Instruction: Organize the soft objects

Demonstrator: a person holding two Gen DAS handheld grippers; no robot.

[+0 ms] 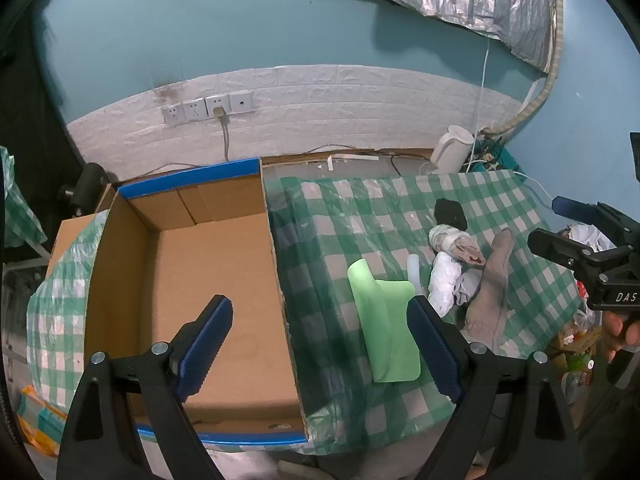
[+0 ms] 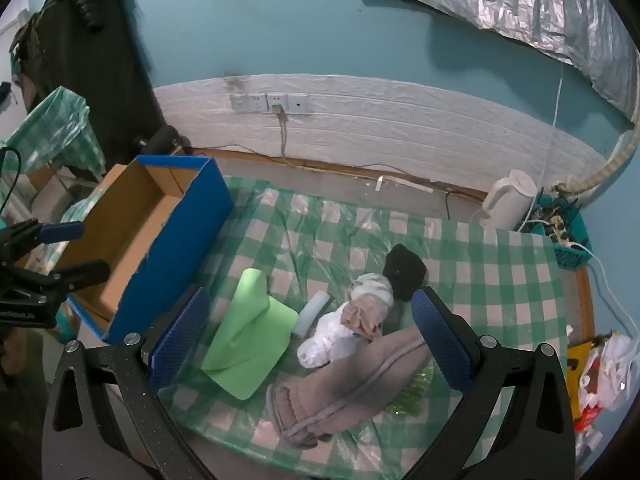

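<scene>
Your cardboard box [image 1: 208, 288] sits open and empty at the left end of the worktop [image 1: 332, 248], and that is where the soft things most likely belong. Everything to be sorted lies to the right of it, on the checked cloth.

The grey towel [image 2: 352, 376] is the biggest piece, lying directly ahead of your right gripper [image 2: 308, 344], with its long axis running roughly across the gap between the jaws, one end tucked toward the right-hand jaw. Those jaws stand wide with nothing in them, so you would likely need to turn the wrist or take the towel at its narrow rolled end.

The green sheet [image 1: 384, 320] lies lengthwise, nearly in line with your left gripper [image 1: 320, 344], just inside its right-hand jaw. The left jaws are also spread wide and empty, hovering half over the box.

Smaller still, the white bundle [image 2: 340, 336] and black cloth [image 2: 404, 272] lie beyond the towel, nearer your right hand.
</scene>
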